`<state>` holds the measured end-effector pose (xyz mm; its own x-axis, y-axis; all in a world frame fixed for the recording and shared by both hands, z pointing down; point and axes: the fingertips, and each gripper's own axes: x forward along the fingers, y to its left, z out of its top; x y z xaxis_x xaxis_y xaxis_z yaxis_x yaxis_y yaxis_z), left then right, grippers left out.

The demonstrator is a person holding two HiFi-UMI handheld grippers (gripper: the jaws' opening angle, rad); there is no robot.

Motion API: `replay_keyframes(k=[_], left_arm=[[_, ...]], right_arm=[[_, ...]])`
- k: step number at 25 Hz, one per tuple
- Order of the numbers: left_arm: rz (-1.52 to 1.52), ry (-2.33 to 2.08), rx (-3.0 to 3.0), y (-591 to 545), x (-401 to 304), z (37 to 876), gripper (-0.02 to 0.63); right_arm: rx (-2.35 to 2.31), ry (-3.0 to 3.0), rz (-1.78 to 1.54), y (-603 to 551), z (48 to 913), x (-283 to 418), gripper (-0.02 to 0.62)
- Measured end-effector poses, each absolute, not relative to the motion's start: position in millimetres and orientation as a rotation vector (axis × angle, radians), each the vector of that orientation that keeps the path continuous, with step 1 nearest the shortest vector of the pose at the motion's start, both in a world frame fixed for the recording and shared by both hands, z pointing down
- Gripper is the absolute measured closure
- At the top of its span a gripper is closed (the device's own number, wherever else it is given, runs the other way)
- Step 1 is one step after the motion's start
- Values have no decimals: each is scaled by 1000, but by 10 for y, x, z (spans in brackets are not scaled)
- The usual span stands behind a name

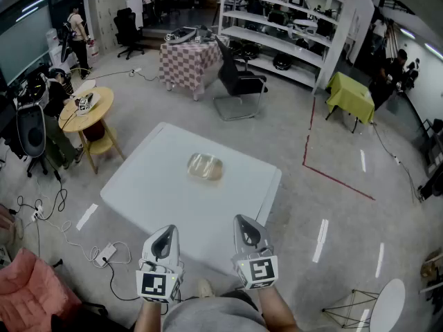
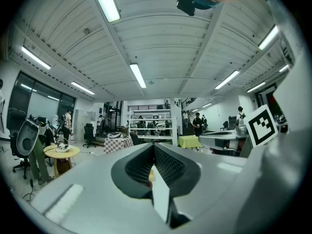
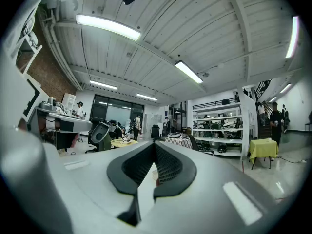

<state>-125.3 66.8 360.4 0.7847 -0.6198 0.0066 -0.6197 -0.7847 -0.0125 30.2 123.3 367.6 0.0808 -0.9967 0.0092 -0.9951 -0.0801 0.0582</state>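
Clear bag (image 1: 205, 167) on table (image 1: 138, 185), untouched; left gripper (image 1: 166, 231), right gripper (image 1: 243, 221) fingers pressed together, empty.

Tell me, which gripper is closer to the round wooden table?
Left. The left gripper hangs over the white table's near edge, on the round wooden table's side; the right gripper sits farther over.

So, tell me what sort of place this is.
Most likely an open lab or workshop hall: long white shelving stocked with equipment, a white table standing alone on a polished floor, and red tape lines marking off an area.
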Motion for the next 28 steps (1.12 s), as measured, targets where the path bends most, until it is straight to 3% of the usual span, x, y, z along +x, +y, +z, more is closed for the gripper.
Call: replay_keyframes(k=[28], left_arm=[[-71,1055,-2991,233,-951,3825,594]], right_arm=[[2237,-2066,39,815,3905,620,592]])
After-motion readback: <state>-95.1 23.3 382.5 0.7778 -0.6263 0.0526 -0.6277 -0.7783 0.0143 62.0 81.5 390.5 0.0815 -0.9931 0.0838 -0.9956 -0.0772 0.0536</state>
